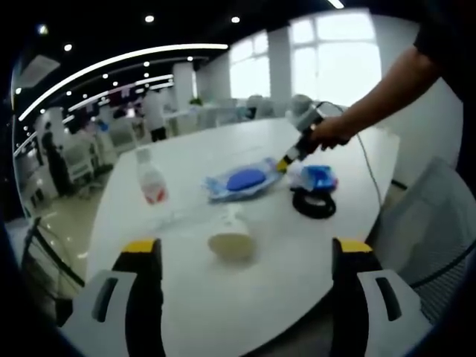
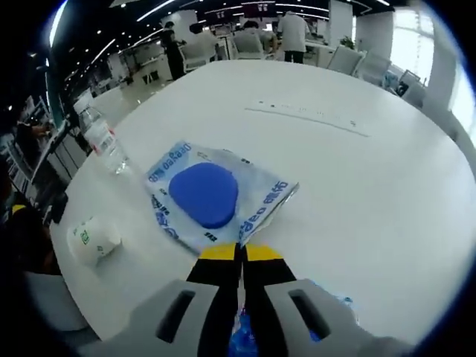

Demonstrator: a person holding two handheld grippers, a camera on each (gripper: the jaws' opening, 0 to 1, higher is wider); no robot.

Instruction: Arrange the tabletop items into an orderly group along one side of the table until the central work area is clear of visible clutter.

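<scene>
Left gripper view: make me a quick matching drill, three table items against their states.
Items:
1. clear plastic water bottle
2. white paper cup
3. black tape roll

States:
A. lying on its side
B. lying flat
C. standing upright

Pairs: 1-C, 2-A, 3-B
</scene>
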